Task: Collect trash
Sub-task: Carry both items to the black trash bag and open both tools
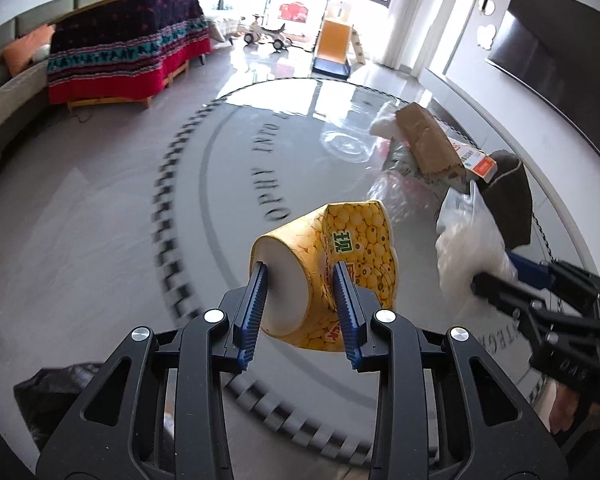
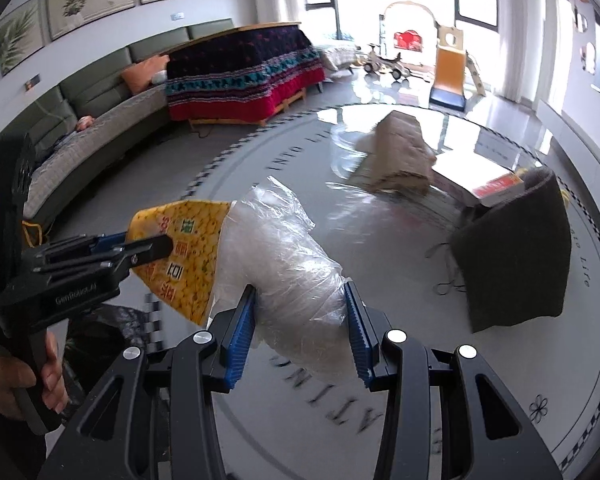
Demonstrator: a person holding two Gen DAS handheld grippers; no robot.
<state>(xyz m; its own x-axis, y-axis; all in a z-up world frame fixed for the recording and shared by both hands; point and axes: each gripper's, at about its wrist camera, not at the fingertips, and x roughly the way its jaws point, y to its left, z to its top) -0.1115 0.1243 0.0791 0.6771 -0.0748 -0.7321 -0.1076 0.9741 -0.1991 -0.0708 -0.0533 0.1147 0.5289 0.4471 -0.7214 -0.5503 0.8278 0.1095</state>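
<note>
My left gripper (image 1: 300, 266) is shut on a squashed yellow paper cup (image 1: 356, 236) with a corn-kernel print. One finger sits inside the cup's mouth and the other presses its outer wall. The cup hangs above the round glass table (image 1: 260, 128). My right gripper (image 2: 300, 286) is shut on a crumpled clear plastic bag (image 2: 284, 248), also lifted off the table. In the right wrist view the left gripper (image 2: 156, 242) and the yellow cup (image 2: 184, 240) are close on the left. In the left wrist view the right gripper (image 1: 480, 280) and the plastic bag (image 1: 468, 236) are at the right.
On the table's far side lie a brown paper bag (image 2: 404, 148), a red-and-white small box (image 1: 480, 162), a dark grey felt pouch (image 2: 516, 248) and clear plastic wrap (image 1: 346, 140). A black bag (image 1: 52, 396) sits low at the left. A hand (image 2: 48, 376) holds the left gripper's handle.
</note>
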